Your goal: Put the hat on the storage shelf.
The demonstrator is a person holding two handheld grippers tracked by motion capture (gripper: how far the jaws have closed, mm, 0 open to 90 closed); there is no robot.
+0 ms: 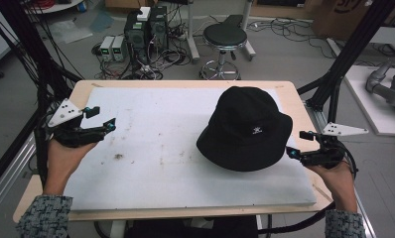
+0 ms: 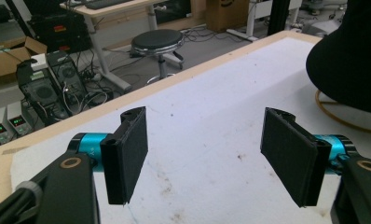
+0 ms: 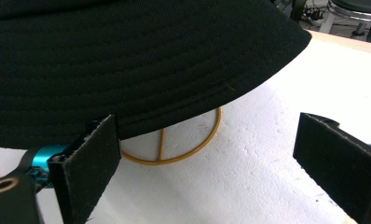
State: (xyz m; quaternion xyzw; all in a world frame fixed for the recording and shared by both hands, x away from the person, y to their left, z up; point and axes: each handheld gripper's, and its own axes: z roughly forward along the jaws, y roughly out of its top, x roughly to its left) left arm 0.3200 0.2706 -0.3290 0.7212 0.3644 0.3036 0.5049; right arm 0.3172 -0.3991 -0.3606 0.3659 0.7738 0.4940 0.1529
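Note:
A black bucket hat (image 1: 245, 129) with a small white emblem rests on the right half of the white foam board (image 1: 151, 148). It sits raised on a yellow wire stand (image 3: 174, 151), whose ring shows under the brim. My right gripper (image 1: 297, 144) is just right of the brim, open, with nothing between its pads (image 3: 92, 163). The brim (image 3: 127, 60) hangs close ahead of it, and the left pad overlaps the brim's edge in the right gripper view. My left gripper (image 1: 102, 119) stands open at the board's left edge, far from the hat (image 2: 351, 56), over bare foam (image 2: 207, 121).
The board lies on a wooden table (image 1: 185, 83) and carries brown stains (image 1: 118, 156). Black frame posts (image 1: 344, 54) stand at both sides. On the floor behind are a stool (image 1: 225, 37), computer towers (image 1: 146, 27), power supplies (image 1: 113, 47) and cables.

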